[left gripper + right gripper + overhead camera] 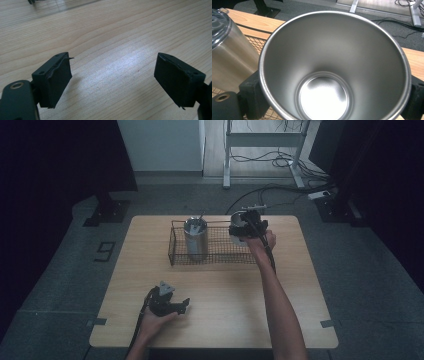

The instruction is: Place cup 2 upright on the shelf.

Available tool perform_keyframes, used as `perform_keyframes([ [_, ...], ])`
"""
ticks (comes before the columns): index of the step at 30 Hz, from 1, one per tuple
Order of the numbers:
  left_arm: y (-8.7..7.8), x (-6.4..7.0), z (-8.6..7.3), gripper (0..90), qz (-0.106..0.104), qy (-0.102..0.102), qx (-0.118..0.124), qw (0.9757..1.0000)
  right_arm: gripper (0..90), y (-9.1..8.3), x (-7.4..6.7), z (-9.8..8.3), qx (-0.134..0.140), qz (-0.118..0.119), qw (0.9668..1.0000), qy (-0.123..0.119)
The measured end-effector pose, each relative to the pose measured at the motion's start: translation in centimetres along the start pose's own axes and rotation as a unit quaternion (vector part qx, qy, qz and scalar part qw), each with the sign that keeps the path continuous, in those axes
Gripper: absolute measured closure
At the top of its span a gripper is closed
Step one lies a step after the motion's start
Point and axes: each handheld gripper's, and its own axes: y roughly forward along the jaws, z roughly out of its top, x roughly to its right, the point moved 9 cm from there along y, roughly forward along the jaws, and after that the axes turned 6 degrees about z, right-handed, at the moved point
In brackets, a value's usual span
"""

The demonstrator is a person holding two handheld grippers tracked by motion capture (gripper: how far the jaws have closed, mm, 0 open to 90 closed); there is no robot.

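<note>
A bare steel cup [332,62] sits between my right gripper's [333,98] black jaws, its open mouth facing the camera and its inside empty. In the high view that right gripper [243,228] holds the cup [235,234] above the right end of a wire basket [220,256]. A taller steel tumbler [196,240] with a clear lid stands upright in the basket's left half; it appears beside the held cup as the tumbler [229,52]. My left gripper [181,306] rests low over the near left of the table, and in its own view the left gripper [112,77] is open over bare wood.
The wooden table [220,320] has its near edge just behind my left hand. Basket mesh [257,40] lies under the held cup. On the floor beyond the table are cables [270,160], a white desk frame [260,140] and a black stand foot [107,212].
</note>
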Motion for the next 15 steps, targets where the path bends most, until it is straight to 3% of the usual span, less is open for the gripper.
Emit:
perform_keyframes([
  [15, 0.2, 0.1, -0.2, 14.3, 0.001, 0.003, -0.004, 1.0, 7.4, 2.1, 0.2, -1.0, -0.015, 0.002, 0.9999, 0.006],
])
